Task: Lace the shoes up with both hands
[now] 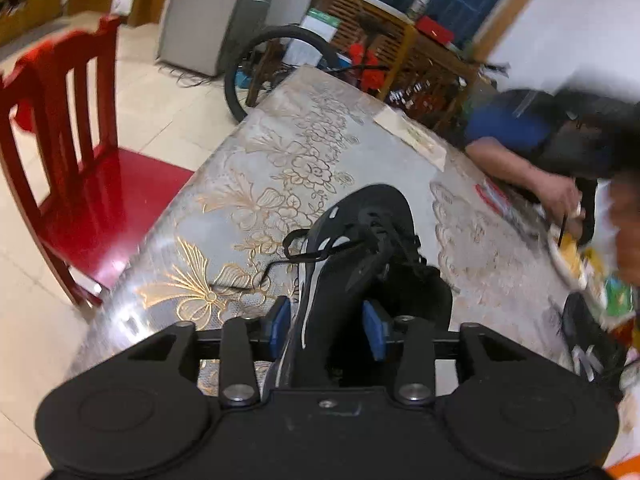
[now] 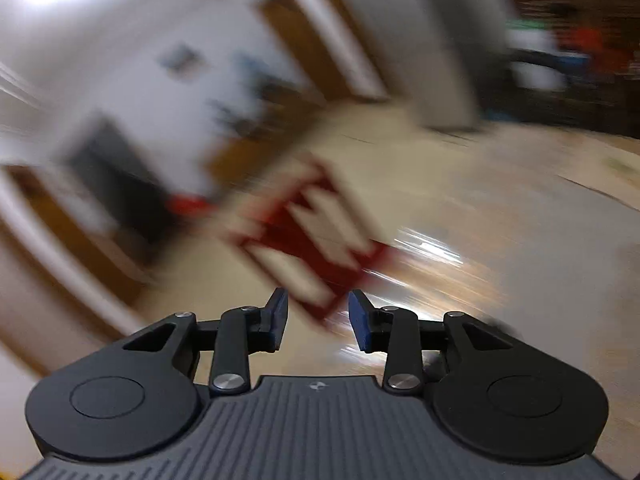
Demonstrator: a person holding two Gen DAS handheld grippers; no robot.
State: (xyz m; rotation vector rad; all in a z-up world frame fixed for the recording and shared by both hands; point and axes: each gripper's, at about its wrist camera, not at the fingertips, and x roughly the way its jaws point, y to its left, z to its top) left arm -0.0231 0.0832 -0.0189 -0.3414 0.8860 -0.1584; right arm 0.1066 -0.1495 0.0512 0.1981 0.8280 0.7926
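Jaws of the left gripper [image 1: 330, 330] straddle the black shoe's [image 1: 360, 248] heel wall; whether they pinch it is unclear. Right gripper [image 2: 318, 322] gapes empty. Shoe sits mid-tabletop [image 1: 256, 168], lace [image 1: 280, 264] trailing left. No writing readable.

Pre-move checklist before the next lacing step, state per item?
1. Black shoe on the table: ok, its heel side sits between the left gripper jaws.
2. Left jaws clamped on the shoe: cannot tell, the pads flank it but contact is unclear.
3. Right gripper free: ok, jaws apart, nothing between them.
4. Right gripper aimed at the shoe: not ok, its blurred view shows floor and the red chair only.
5. Black lace reachable: ok, it trails loose on the table left of the shoe.
6. Table clear: not ok, a person's hand works at the far right.
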